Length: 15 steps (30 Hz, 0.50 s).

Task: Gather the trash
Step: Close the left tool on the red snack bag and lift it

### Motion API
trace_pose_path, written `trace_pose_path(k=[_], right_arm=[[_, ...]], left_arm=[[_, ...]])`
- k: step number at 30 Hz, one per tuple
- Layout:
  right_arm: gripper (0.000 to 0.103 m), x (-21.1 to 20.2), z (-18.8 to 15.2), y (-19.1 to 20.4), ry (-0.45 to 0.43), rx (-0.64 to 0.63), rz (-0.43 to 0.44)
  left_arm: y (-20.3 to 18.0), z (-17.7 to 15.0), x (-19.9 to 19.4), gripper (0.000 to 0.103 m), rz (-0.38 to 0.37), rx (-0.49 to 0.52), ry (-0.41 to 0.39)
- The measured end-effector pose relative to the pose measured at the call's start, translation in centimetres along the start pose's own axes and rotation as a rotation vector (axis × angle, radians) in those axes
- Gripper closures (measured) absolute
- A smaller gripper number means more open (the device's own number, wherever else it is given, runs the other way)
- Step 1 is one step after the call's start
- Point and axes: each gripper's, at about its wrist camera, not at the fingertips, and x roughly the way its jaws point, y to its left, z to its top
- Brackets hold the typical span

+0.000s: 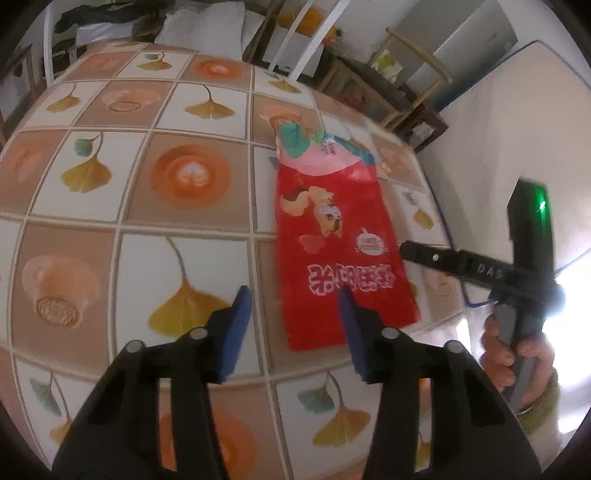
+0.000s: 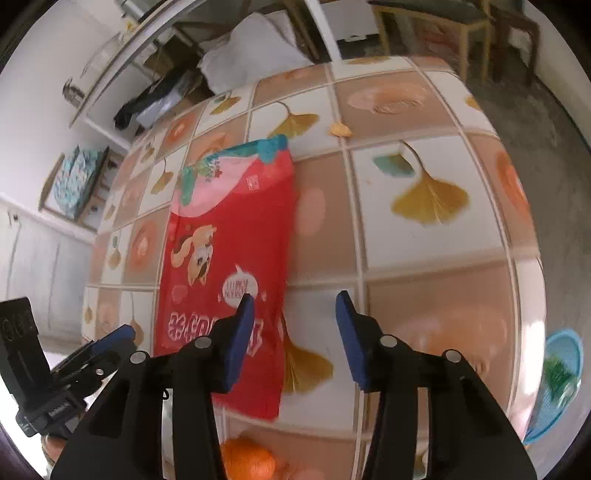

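A flat red snack bag [image 1: 332, 236] with a cartoon dog and a pink-and-teal top lies on the table's tile-patterned cloth [image 1: 147, 184]. My left gripper [image 1: 294, 295] is open just above the bag's near end; its right pad [image 1: 351, 325] is over the bag's edge and nothing is between the pads. In the right wrist view the same bag [image 2: 229, 236] lies left of centre. My right gripper [image 2: 295, 299] is open over the bag's near right edge, with its left pad [image 2: 240, 332] in front of the print. A hand [image 1: 517, 354] holds the right gripper's body [image 1: 528, 236].
An orange [image 2: 247, 461] sits at the table's near edge. A small yellow scrap [image 2: 340, 129] lies farther back on the cloth. A blue basket [image 2: 557, 384] with green contents stands off the table's right side. Wooden chairs [image 1: 369, 85] and white bundles [image 1: 203, 33] stand beyond the far edge.
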Motion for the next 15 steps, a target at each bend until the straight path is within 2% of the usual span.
trace_pose_path(k=[2, 4, 5, 6, 10, 15], right_arm=[[0.070, 0.3, 0.2, 0.4, 0.009, -0.008, 0.013], [0.080, 0.9, 0.1, 1.4, 0.026, -0.033, 0.022], [0.081, 1.1, 0.1, 1.9, 0.033, -0.044, 0.029], [0.088, 1.5, 0.0, 2.7, 0.048, -0.066, 0.036], [0.092, 2.7, -0.6, 6.3, 0.073, -0.155, 0.015], [0.094, 3.8, -3.1, 11.3, 0.120, -0.288, 0.002]], left_arm=[[0.1, 0.0, 0.7, 0.068, 0.006, 0.003, 0.019], [0.5, -0.3, 1.0, 0.074, 0.008, -0.003, 0.023], [0.7, -0.5, 0.8, 0.074, 0.009, -0.001, 0.021], [0.9, -0.7, 0.6, 0.074, 0.005, 0.000, 0.022], [3.3, -1.9, -1.3, 0.074, 0.016, -0.029, 0.009], [7.8, -5.0, -4.9, 0.075, -0.020, -0.136, 0.006]])
